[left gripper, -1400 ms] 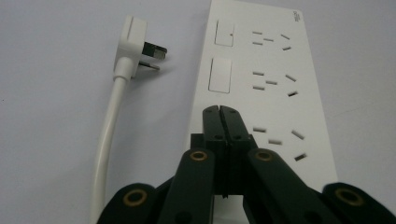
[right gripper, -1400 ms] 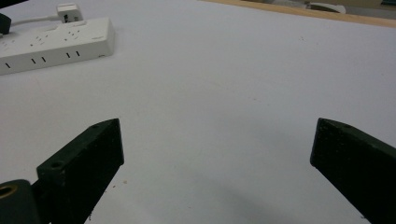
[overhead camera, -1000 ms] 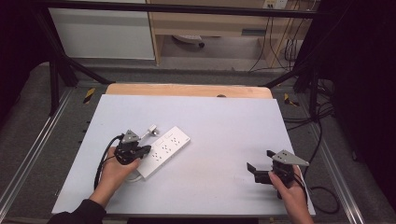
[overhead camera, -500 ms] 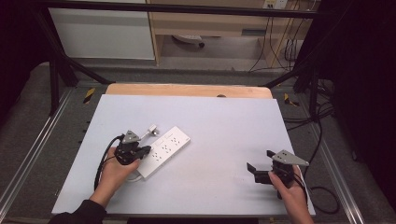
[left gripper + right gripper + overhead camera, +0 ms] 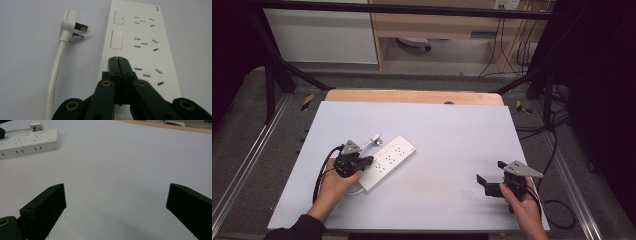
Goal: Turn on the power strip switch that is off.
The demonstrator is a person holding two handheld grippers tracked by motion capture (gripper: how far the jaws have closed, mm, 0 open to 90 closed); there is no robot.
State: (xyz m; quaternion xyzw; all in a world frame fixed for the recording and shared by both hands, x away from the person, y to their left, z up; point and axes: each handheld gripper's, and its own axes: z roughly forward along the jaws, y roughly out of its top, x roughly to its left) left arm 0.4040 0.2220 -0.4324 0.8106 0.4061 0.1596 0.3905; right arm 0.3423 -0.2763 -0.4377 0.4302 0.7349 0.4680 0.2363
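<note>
A white power strip (image 5: 389, 159) lies at an angle on the left half of the table (image 5: 452, 135), and its white plug (image 5: 374, 139) rests unplugged just beyond it. My left gripper (image 5: 364, 161) is shut with nothing between its jaws. Its joined tips (image 5: 117, 60) sit over the strip (image 5: 140, 42), in line with the two switches; I cannot tell whether they touch it. The plug (image 5: 68, 27) and its cable lie left of the strip. My right gripper (image 5: 489, 182) stands wide open near the front right, empty (image 5: 116, 197), far from the strip (image 5: 30, 142).
A wooden strip (image 5: 412, 96) edges the table's far side. Metal rails run along both sides, and cables lie on the floor at the right. A bare white surface stretches between the two grippers.
</note>
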